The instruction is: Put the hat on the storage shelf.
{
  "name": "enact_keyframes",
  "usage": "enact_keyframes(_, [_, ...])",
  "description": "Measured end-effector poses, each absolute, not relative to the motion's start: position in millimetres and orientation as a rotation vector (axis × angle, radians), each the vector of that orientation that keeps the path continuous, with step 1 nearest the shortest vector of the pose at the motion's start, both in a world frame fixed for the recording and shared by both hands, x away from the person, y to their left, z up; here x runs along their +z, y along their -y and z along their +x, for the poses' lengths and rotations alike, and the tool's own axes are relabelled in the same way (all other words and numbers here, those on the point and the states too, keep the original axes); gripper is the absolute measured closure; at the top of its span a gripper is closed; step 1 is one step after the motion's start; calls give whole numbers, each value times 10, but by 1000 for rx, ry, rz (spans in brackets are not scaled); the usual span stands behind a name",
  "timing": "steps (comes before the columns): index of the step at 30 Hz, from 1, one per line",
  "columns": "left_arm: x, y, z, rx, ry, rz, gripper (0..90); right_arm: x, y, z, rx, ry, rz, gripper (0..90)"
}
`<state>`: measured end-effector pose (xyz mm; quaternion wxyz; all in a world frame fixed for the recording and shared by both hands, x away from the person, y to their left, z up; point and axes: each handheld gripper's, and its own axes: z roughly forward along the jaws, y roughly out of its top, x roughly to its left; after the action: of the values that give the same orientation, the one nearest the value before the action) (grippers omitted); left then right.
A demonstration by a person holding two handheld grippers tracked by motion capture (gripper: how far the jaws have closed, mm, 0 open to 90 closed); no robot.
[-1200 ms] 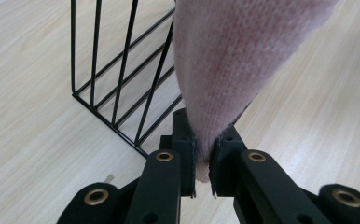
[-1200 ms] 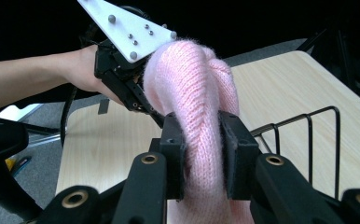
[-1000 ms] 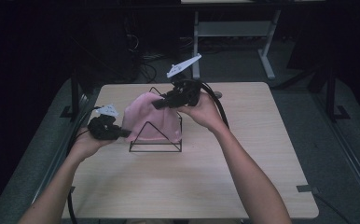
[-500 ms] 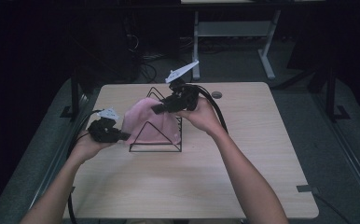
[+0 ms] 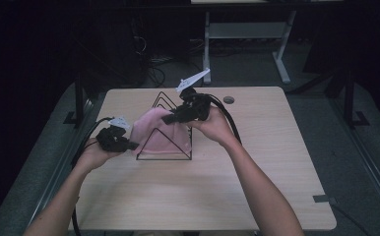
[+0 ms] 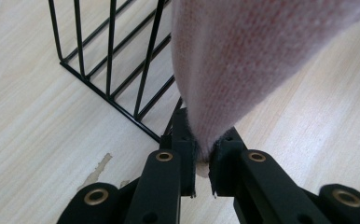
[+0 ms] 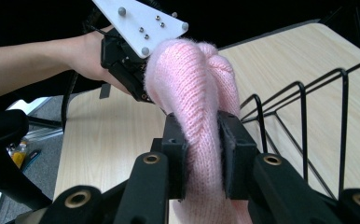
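Pink knit cloth (image 5: pixel 153 129) pinched by left tool (image 5: pixel 130 144) and right tool (image 5: pixel 169 118), held over wire rack (image 5: pixel 166 140); draping judged unfinished, release pending.

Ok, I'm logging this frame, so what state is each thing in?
Pink cloth: held up between both grippers, draped over the rack.
Wire rack: upright on the table, partly covered.
Left gripper: shut on the cloth's edge.
Right gripper: shut on a bunched fold.
Table: bare wood around the rack.
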<state>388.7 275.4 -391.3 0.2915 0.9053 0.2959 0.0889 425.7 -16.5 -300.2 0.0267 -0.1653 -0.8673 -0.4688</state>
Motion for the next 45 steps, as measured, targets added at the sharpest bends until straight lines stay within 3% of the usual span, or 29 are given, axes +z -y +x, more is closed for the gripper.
enact_keyframes(14, [-4127, -2738, 3913, 217, -809, 2497, 824, -3135, 134, 4248, -1377, 2693, -514, 702])
enact_keyframes(31, [-4197, -2722, 3954, 215, -805, 2531, 818, -3196, 147, 4242, -1368, 2682, -504, 743])
enact_keyframes(33, [-4192, -2724, 3952, 213, -804, 2532, 802, -3196, 148, 4244, -1371, 2684, -503, 736])
enact_keyframes(37, [-4161, -2753, 3931, 212, -810, 2518, 663, -3198, 152, 4246, -1372, 2668, -524, 685])
enact_keyframes(45, [-4069, -2807, 3876, 229, -818, 2471, 651, -3186, 193, 4228, -1393, 2656, -527, 608])
